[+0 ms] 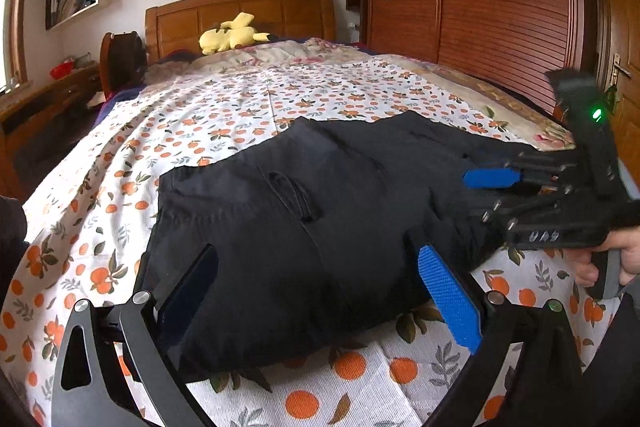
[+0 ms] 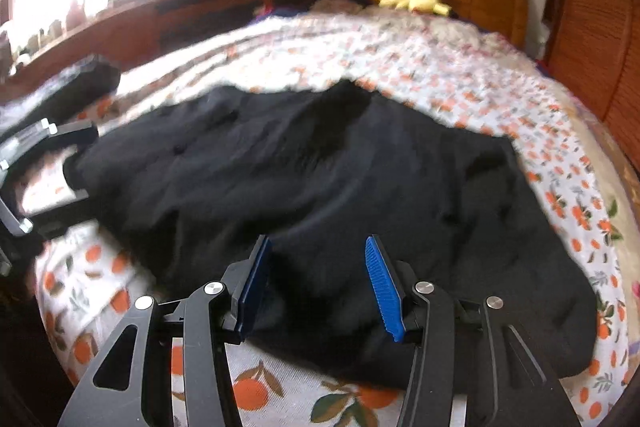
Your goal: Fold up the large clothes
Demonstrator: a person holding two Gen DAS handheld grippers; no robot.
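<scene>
garment: large black cloth garment [image 1: 304,223], matte soft woven fabric, lumpy and creased, a stitched seam and slit loop on top; looks part-folded into a thick bundle, type unclear
garment place: lies across the near half of the orange-print white bedsheet [image 1: 224,115], near edge just short of the sheet's foot end, well apart from the headboard
left gripper: black-framed left gripper with blue ribbed pads [image 1: 320,291], jaws spread wide, released, straddling the garment's near edge; nothing clamped
left why: likely lined up to pinch the near hem for the next fold, a judgement only
right gripper: same build, right gripper [image 2: 318,281], jaws apart, released, low over the garment's near edge; in the left view it sits at the garment's right end with a green light on its body
right why: probably set at the other end of the garment so both ends lift evenly
hand: bare hand [image 1: 616,259] wraps the right gripper's handle
sheet texture: thin cotton-like, wrinkled, repeating orange fruit and leaf print
beyond garment: yellow plush toy [image 1: 230,35] at the wooden headboard [image 1: 240,11], far from the garment
risk: thick slack cloth may slip or bunch if only the top layer is pinched
blur: right view smeared, fine detail not readable
</scene>
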